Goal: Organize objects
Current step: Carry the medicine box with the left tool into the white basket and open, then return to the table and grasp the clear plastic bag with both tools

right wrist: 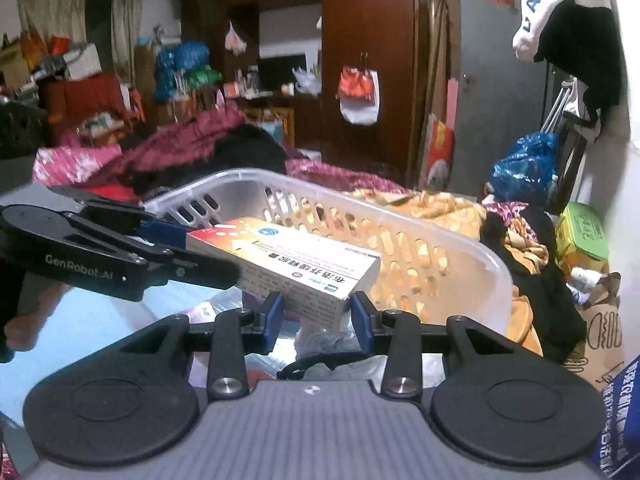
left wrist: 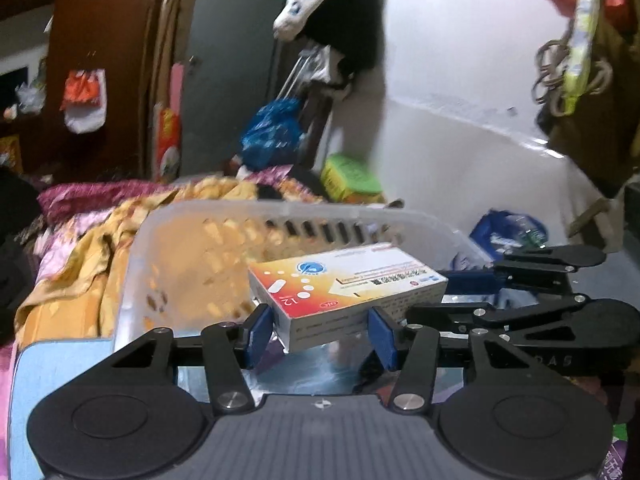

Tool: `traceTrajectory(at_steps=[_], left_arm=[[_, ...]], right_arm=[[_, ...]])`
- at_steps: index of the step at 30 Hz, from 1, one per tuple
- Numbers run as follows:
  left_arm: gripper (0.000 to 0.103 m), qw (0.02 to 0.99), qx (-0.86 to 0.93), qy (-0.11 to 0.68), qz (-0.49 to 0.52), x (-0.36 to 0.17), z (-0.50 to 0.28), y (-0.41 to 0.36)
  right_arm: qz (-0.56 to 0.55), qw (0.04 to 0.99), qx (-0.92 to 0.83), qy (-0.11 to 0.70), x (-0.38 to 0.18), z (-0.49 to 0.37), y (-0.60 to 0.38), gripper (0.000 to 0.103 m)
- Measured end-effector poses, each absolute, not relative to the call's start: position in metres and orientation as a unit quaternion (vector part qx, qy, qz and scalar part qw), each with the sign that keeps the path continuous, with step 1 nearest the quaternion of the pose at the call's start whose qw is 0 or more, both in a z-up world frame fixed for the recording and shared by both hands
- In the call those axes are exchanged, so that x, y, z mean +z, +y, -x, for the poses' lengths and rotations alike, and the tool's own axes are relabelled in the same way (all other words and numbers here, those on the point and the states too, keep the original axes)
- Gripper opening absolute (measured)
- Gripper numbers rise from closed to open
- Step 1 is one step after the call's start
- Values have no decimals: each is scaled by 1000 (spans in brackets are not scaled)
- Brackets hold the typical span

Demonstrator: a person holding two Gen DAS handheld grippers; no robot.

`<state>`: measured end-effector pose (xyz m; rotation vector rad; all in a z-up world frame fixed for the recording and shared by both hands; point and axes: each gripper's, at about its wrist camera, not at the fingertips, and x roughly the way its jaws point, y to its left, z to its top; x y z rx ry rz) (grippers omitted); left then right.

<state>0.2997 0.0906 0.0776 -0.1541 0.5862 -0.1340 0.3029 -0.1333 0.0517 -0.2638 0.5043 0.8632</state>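
We have the box (left wrist: 344, 292) lifted in front of the basket (left wrist: 280, 216), caught at both ends: the left gripper (left wrist: 320, 334) has its jaws clenched across one short end, and the right gripper (right wrist: 316, 316) pinches the other. We judge it a light carton, stiff along its edges but with thin walls that dent under a hard squeeze, and glossy enough to slip. We would grip near the corners, across the narrow width, with modest pressure.

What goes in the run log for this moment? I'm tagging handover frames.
left gripper: shut on medicine box | right gripper: shut on medicine box, opposite end | box: held up beside white basket | not yet placed
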Motion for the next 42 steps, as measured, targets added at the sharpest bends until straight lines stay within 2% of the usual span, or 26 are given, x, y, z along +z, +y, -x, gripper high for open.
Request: traceTrajectory(at_steps=[5,10,12,15,17,20,28,33,35,37,42], left_arm=[[58,951,-36,304,52,78,-301,84],[71,954,-37,296,36,80,-299,76],[76,958,-35,283,33,83,-293,75],[85,964,-12,263,31,93,-278,76],[85,964,-4,263,44,103,-266,80],[85,963,18,266,40,120,-245,83],[86,963,56,264,3,162,-179,81],[86,968,46,248,-11,169,-136,68],[86,970,35,242,-17,162,-115,63],[93,973,30,227,-16,141,-90,59],[93,968,50,243,-19,61,-64,51]], right_arm=[[147,863,407,259,52,-306,-123,42],[154,865,403,256,59,-310,-126,50],[156,874,390,246,61,-307,-131,67],[144,886,383,216,68,-303,-142,86],[123,891,389,196,75,-296,-156,89],[92,899,390,176,87,-286,-175,101],[48,919,369,128,104,-240,-219,103],[45,926,355,118,103,-216,-230,103],[23,925,358,129,97,-207,-236,103],[-5,918,369,146,85,-198,-243,103],[0,908,384,168,32,-178,-246,103]])
